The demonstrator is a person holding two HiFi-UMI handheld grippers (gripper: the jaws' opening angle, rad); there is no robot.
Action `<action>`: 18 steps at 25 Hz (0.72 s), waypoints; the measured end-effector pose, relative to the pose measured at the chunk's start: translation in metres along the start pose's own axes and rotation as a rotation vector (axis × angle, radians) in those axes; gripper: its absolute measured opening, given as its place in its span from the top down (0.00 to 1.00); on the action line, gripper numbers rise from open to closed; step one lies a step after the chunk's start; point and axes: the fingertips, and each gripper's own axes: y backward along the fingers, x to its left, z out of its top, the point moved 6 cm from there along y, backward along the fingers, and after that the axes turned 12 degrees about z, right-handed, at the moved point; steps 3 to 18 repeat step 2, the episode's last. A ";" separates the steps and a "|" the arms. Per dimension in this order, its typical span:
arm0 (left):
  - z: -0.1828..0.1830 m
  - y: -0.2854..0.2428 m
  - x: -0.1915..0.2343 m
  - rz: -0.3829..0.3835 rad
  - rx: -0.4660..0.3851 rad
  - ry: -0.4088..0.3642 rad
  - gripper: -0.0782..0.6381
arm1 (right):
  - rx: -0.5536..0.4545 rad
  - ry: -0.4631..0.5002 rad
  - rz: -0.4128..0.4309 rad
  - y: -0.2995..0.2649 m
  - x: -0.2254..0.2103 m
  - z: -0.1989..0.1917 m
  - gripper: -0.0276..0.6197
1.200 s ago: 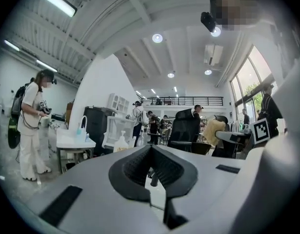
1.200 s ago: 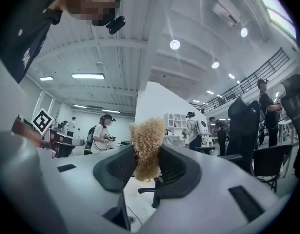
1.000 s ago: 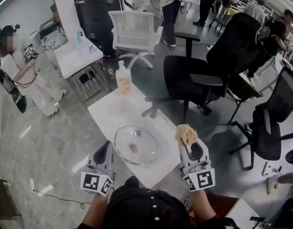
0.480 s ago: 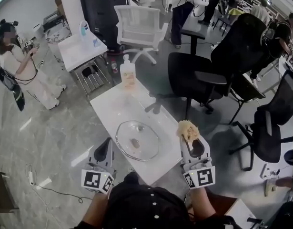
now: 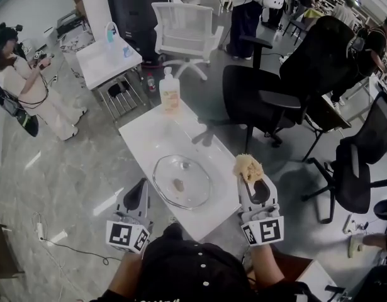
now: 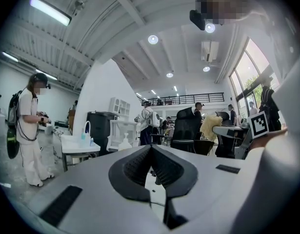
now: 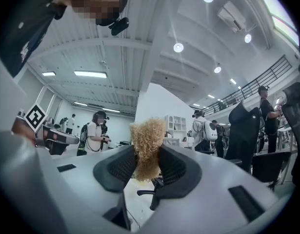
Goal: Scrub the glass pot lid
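Note:
The glass pot lid (image 5: pixel 182 181) lies flat on the white table (image 5: pixel 147 136), its brown knob in the middle. My left gripper (image 5: pixel 141 197) hovers at the table's near left edge, just left of the lid, shut with nothing in it; in the left gripper view (image 6: pixel 150 150) its jaws meet. My right gripper (image 5: pixel 250 178) is at the table's near right corner, shut on a tan fibrous scrubber (image 5: pixel 248 167), right of the lid. The scrubber (image 7: pixel 146 147) sticks up between the jaws in the right gripper view. Both grippers point upward.
A soap pump bottle (image 5: pixel 170 93) stands at the table's far end. Black office chairs (image 5: pixel 269 99) crowd the right side, a white chair (image 5: pixel 185 33) stands behind. A person (image 5: pixel 26 83) stands at far left by a small white table (image 5: pixel 105 58).
My view has shifted slightly, so the table and lid sit a little lower and nearer. Both grippers keep their places and states.

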 end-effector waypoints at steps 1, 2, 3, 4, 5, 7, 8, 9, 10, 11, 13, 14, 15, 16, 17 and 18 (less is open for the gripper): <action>0.000 0.000 0.000 0.000 -0.001 0.000 0.85 | -0.001 0.001 0.000 -0.001 0.000 0.000 0.73; 0.000 -0.001 0.001 0.001 -0.002 -0.001 0.85 | -0.003 0.001 0.001 -0.001 0.000 0.000 0.73; 0.000 -0.001 0.001 0.001 -0.002 -0.001 0.85 | -0.003 0.001 0.001 -0.001 0.000 0.000 0.73; 0.000 -0.001 0.001 0.001 -0.002 -0.001 0.85 | -0.003 0.001 0.001 -0.001 0.000 0.000 0.73; 0.000 -0.001 0.001 0.001 -0.002 -0.001 0.85 | -0.003 0.001 0.001 -0.001 0.000 0.000 0.73; 0.000 -0.001 0.001 0.001 -0.002 -0.001 0.85 | -0.003 0.001 0.001 -0.001 0.000 0.000 0.73; 0.000 -0.001 0.001 0.001 -0.002 -0.001 0.85 | -0.003 0.001 0.001 -0.001 0.000 0.000 0.73; 0.000 -0.001 0.001 0.001 -0.002 -0.001 0.85 | -0.003 0.001 0.001 -0.001 0.000 0.000 0.73; 0.000 -0.001 0.001 0.001 -0.002 -0.001 0.85 | -0.003 0.001 0.001 -0.001 0.000 0.000 0.73; 0.000 -0.001 0.001 0.001 -0.002 -0.001 0.85 | -0.003 0.001 0.001 -0.001 0.000 0.000 0.73; 0.000 -0.001 0.001 0.001 -0.002 -0.001 0.85 | -0.003 0.001 0.001 -0.001 0.000 0.000 0.73; 0.000 -0.001 0.001 0.001 -0.002 -0.001 0.85 | -0.003 0.001 0.001 -0.001 0.000 0.000 0.73; 0.000 -0.001 0.001 0.001 -0.002 -0.001 0.85 | -0.003 0.001 0.001 -0.001 0.000 0.000 0.73; 0.000 -0.001 0.001 0.001 -0.002 -0.001 0.85 | -0.003 0.001 0.001 -0.001 0.000 0.000 0.73; 0.000 -0.001 0.001 0.001 -0.002 -0.001 0.85 | -0.003 0.001 0.001 -0.001 0.000 0.000 0.73; 0.000 -0.001 0.001 0.001 -0.002 -0.001 0.85 | -0.003 0.001 0.001 -0.001 0.000 0.000 0.73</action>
